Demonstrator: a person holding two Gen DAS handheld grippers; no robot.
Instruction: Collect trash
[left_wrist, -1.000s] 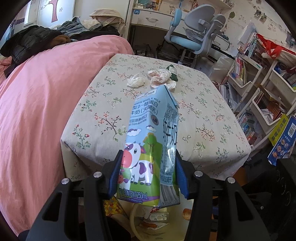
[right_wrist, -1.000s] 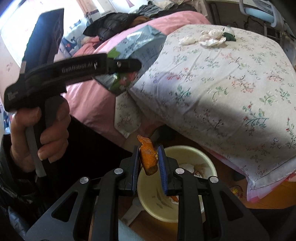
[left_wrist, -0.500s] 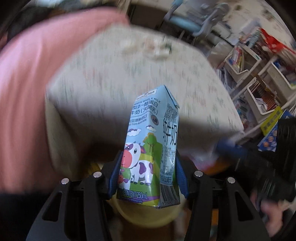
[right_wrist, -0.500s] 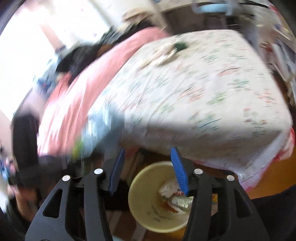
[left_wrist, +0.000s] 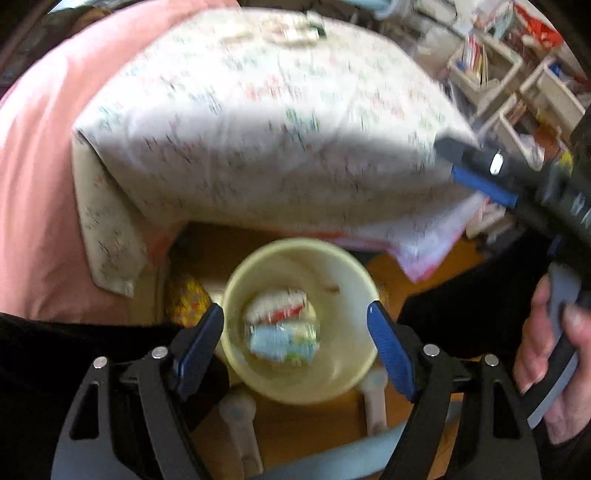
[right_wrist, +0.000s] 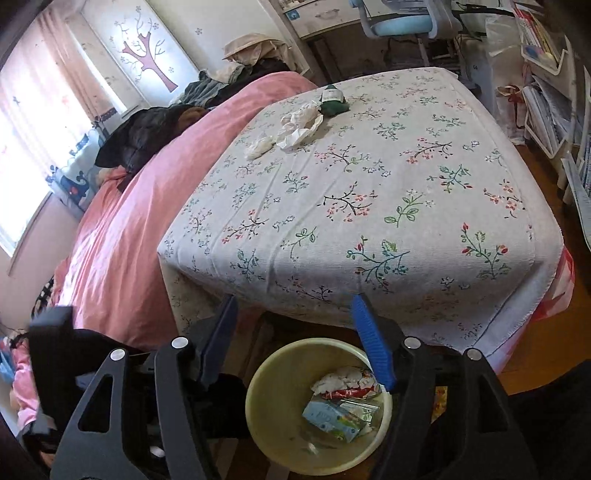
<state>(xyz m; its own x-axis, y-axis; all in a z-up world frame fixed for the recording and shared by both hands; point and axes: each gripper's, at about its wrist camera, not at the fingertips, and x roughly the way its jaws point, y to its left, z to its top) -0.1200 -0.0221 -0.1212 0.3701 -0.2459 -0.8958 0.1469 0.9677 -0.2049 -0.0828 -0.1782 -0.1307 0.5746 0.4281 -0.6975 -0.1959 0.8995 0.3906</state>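
A pale yellow bin (left_wrist: 354, 275) (right_wrist: 266, 373) stands on the wooden floor below the table's near edge. Inside it lies the blue milk carton (left_wrist: 282, 341) (right_wrist: 330, 419) beside a red and white wrapper (right_wrist: 349, 382). My left gripper (left_wrist: 295, 339) hangs over the bin, its jaws opening with nothing between them. My right gripper (right_wrist: 295, 332) is above the bin's rim, jaws opening and empty. Crumpled white tissues (right_wrist: 295, 125) and a dark green packet (right_wrist: 332, 101) rest at the far side of the floral tablecloth (right_wrist: 369, 206).
A pink bed (right_wrist: 122, 229) with dark clothes lies left of the table. A blue desk chair (right_wrist: 402, 22) stands beyond it and shelves of books (right_wrist: 546, 92) line the right. A person's hand (left_wrist: 550, 354) holds the right gripper's handle.
The left gripper tipped down over the bin and let the milk carton drop in. The right gripper released the orange scrap, opened, and swung to face the table.
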